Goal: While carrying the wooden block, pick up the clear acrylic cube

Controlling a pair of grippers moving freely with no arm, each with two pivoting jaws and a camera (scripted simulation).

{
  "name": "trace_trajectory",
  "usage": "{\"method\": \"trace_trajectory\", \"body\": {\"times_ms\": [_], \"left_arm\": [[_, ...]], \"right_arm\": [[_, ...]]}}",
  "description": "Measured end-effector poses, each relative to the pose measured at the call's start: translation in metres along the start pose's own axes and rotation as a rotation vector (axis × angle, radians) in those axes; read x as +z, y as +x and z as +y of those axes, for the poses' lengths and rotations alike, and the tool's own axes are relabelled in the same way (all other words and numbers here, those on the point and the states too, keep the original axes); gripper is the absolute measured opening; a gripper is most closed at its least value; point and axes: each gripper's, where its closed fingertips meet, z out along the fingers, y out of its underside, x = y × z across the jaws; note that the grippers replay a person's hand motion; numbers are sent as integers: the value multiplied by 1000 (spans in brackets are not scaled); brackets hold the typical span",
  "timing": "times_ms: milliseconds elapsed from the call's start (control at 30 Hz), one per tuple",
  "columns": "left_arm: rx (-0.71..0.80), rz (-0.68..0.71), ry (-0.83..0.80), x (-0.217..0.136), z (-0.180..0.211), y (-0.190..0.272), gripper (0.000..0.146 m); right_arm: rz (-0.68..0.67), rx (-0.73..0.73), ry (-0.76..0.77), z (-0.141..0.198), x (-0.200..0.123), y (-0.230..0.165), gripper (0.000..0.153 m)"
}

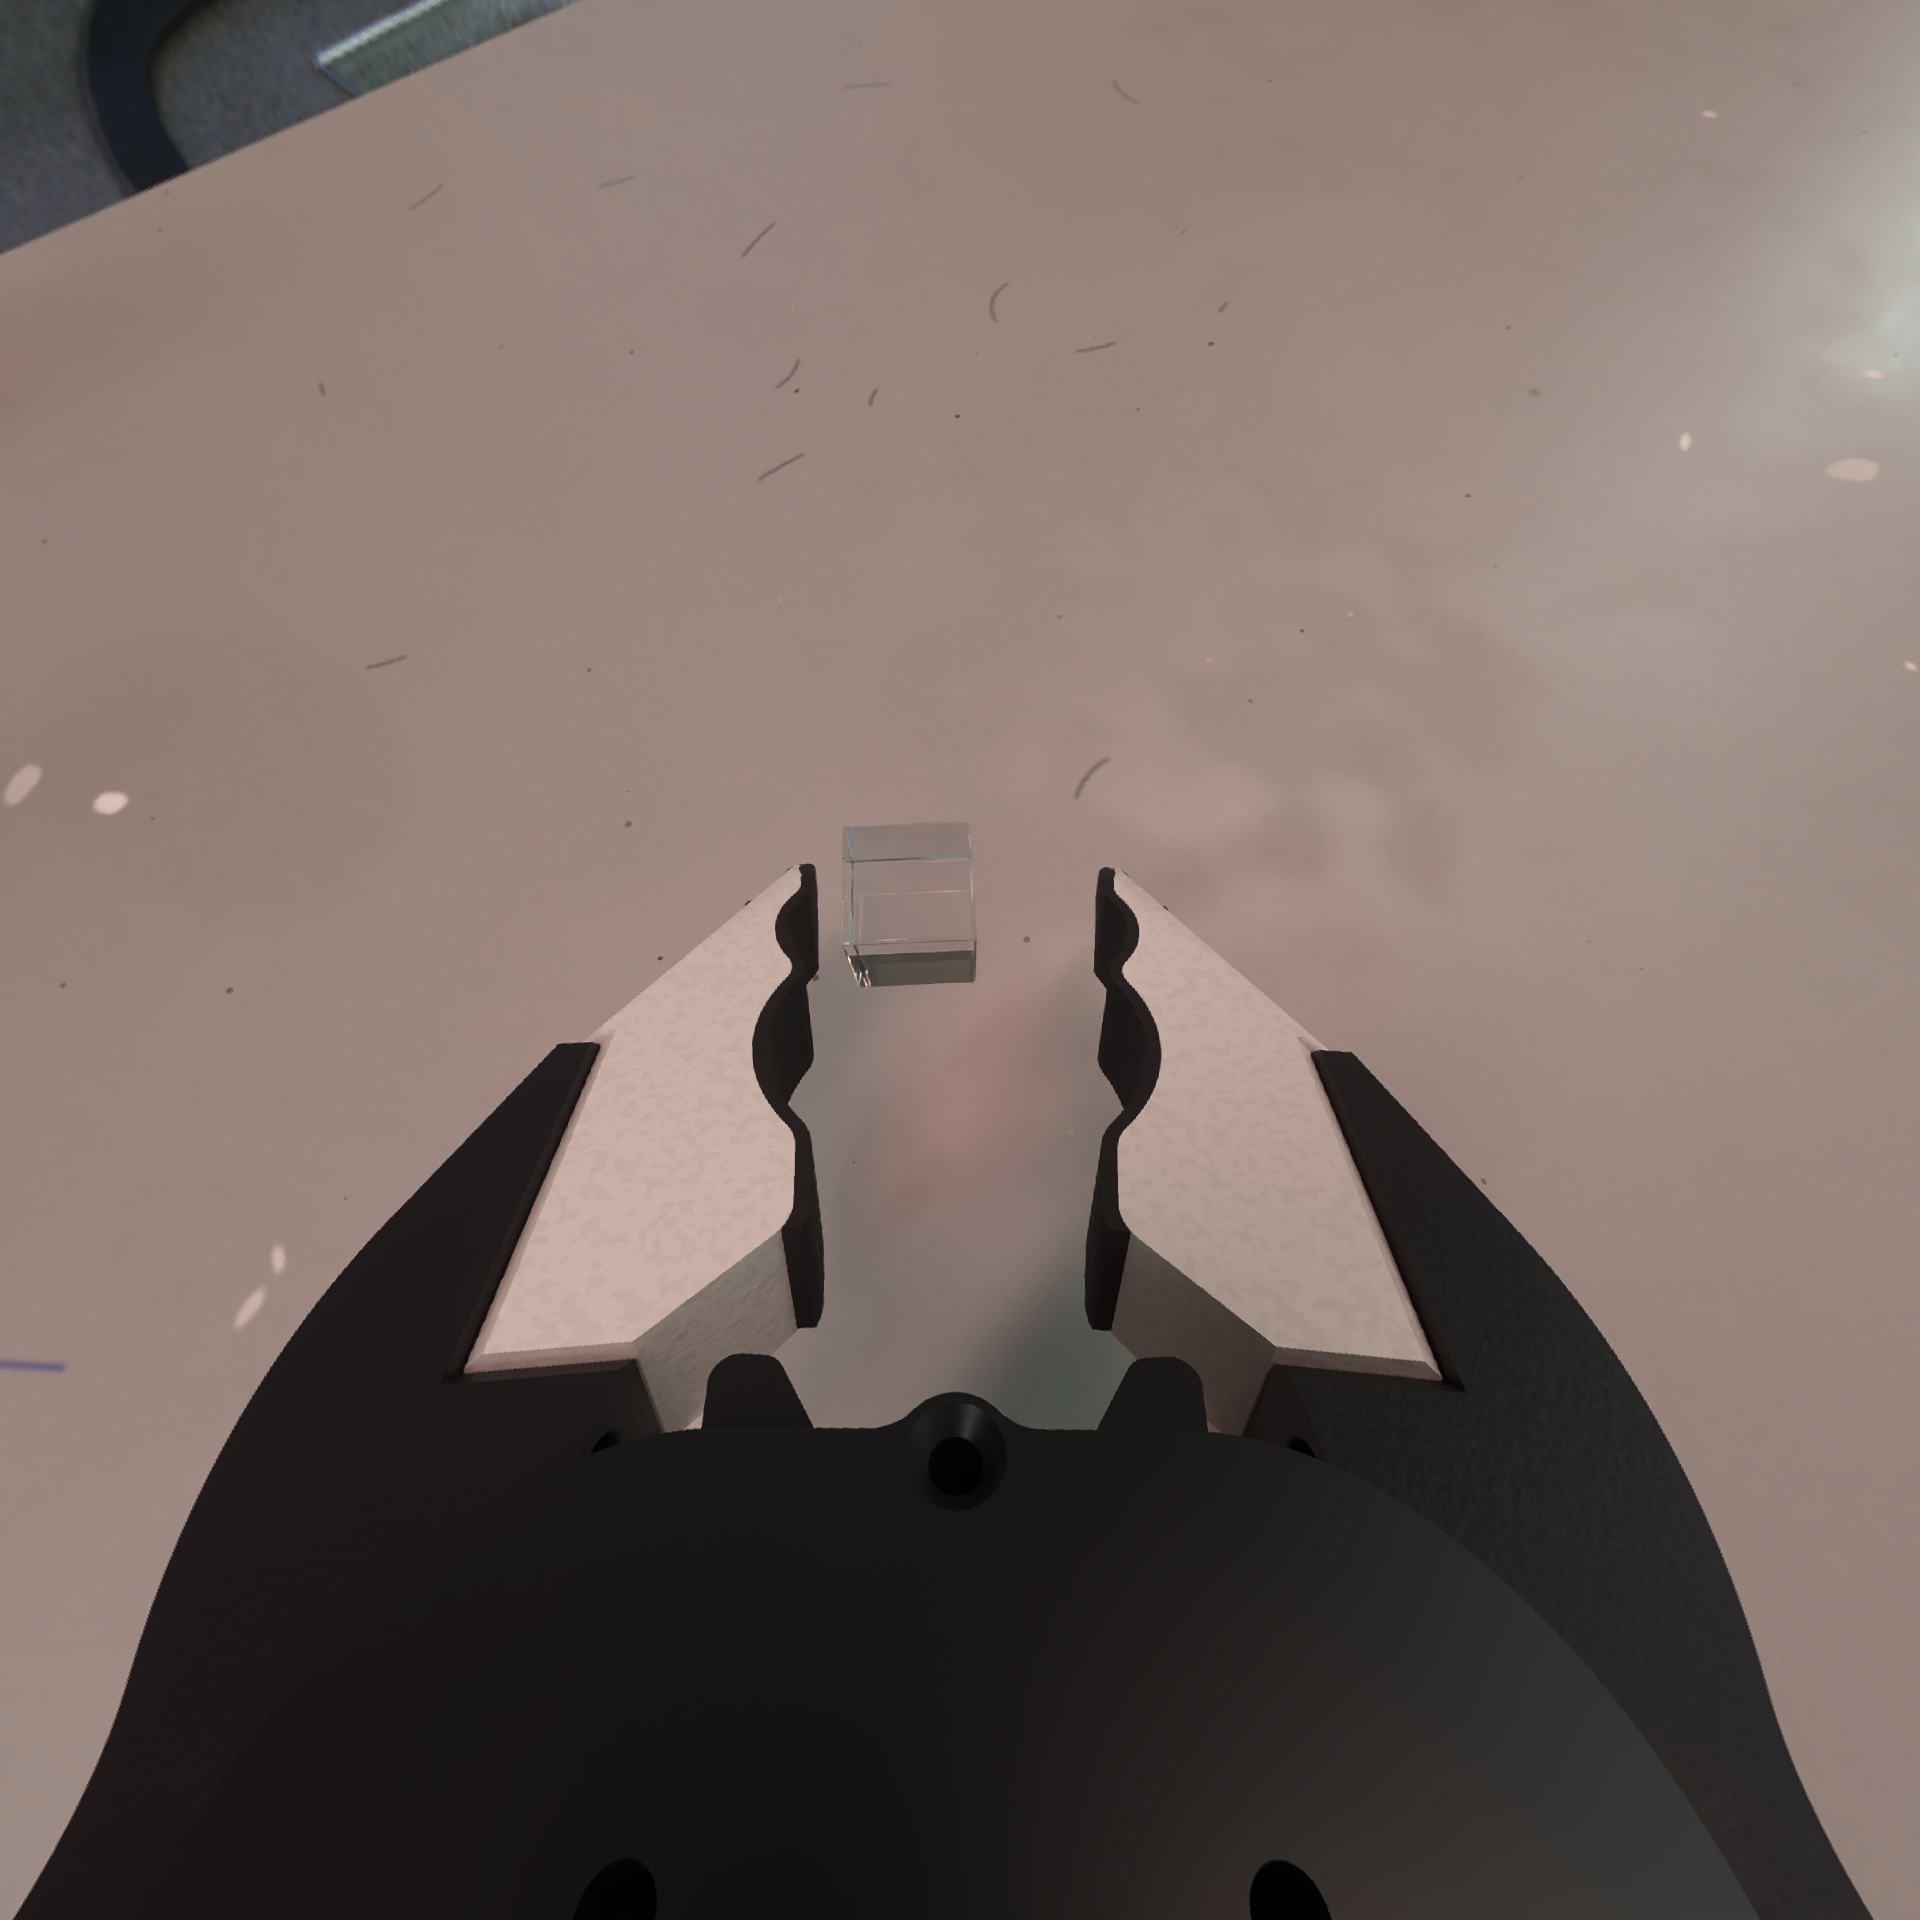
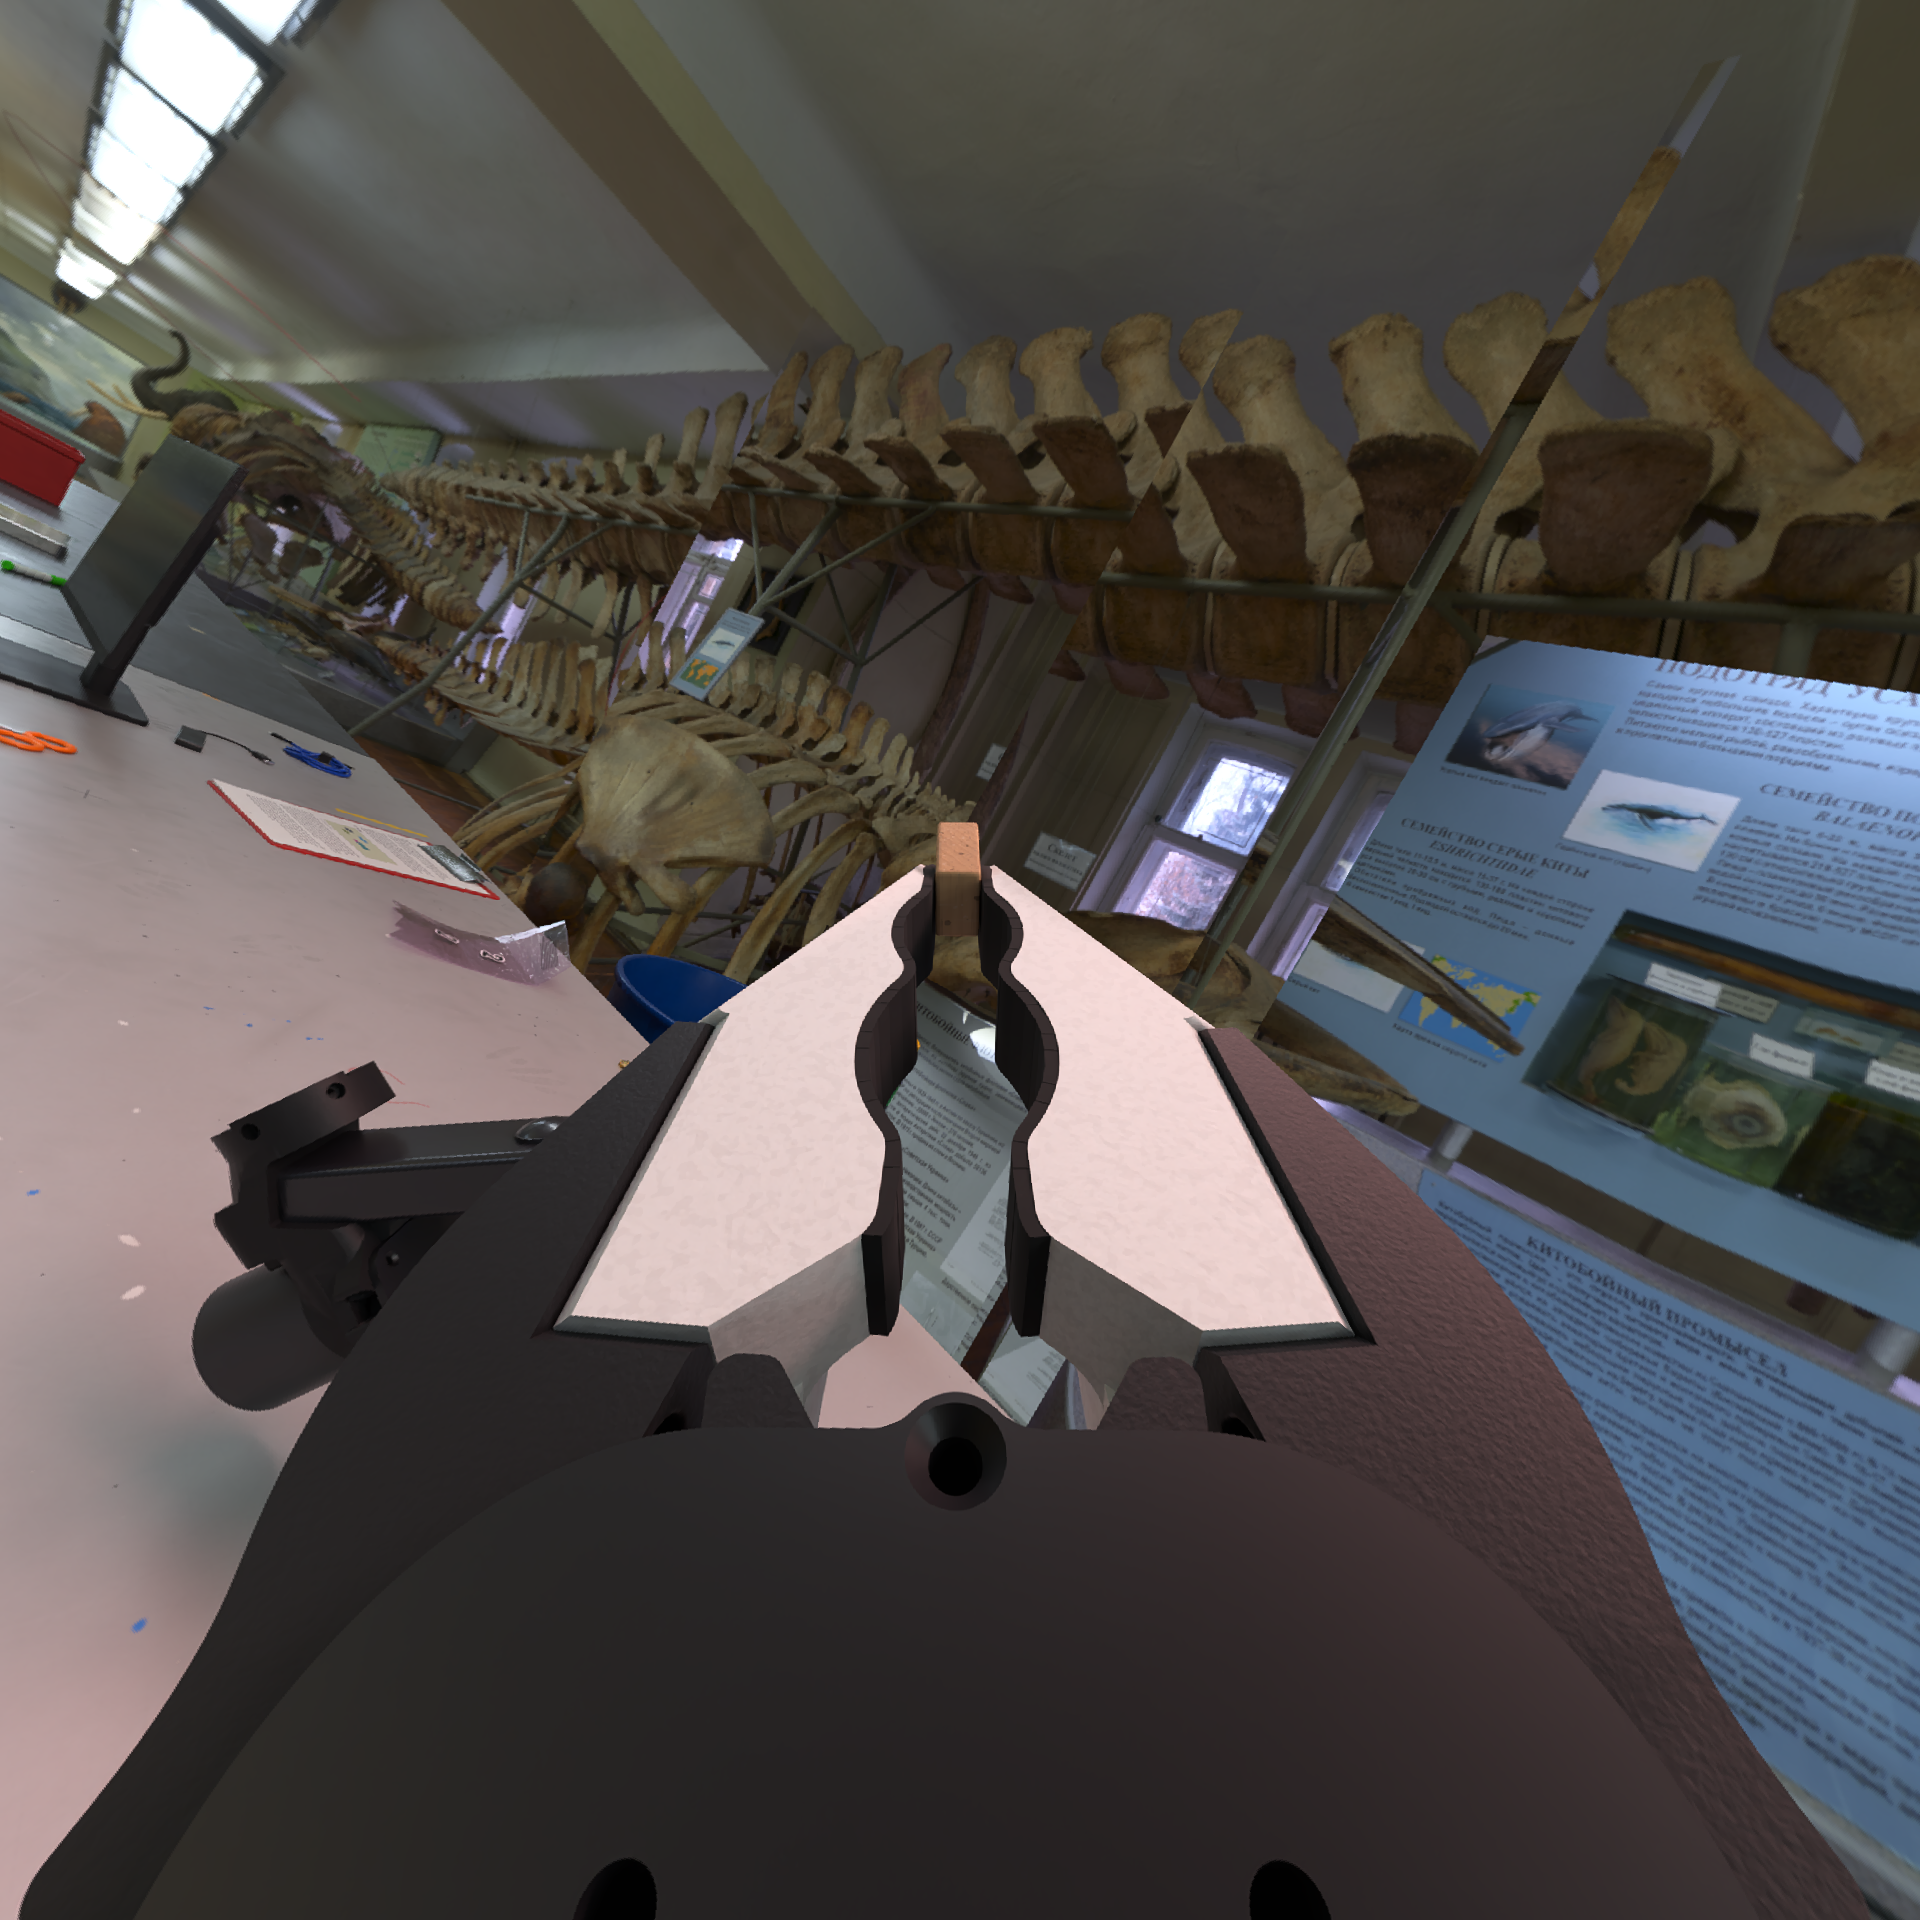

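The clear acrylic cube (image 1: 912, 904) rests on the pale pinkish table (image 1: 520, 623). My left gripper (image 1: 951, 883) is open. Its fingertips stand on either side of the cube, which lies close to the left fingertip (image 1: 795, 904) with a wider gap to the right one. My right gripper (image 2: 958, 883) is shut on the wooden block (image 2: 958, 878), a small tan piece sticking out past the fingertips, held up in the air beyond the table's edge. The left gripper's dark body (image 2: 312, 1195) also shows in the right wrist view, low over the table.
The table (image 2: 156, 987) carries a red clipboard with paper (image 2: 348, 831), a clear plastic bag (image 2: 483, 945), a blue cable (image 2: 317, 758), orange scissors (image 2: 36, 740) and a dark monitor stand (image 2: 135, 582). A blue bin (image 2: 665, 987) stands past the table's edge. The far table edge (image 1: 208, 166) lies top left.
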Motion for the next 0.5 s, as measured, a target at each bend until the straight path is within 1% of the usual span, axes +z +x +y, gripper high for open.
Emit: {"method": "trace_trajectory", "body": {"times_ms": [233,367,500], "left_arm": [[-48,6,-50,5,5,-4,45],[-39,-6,-78,7,8,-4,32],[-44,-3,-109,10,12,-5,31]], "right_arm": [[1,-3,-9,2,1,0,7],[4,-3,-12,3,1,1,7],[4,-5,-20,5,1,1,7]]}}
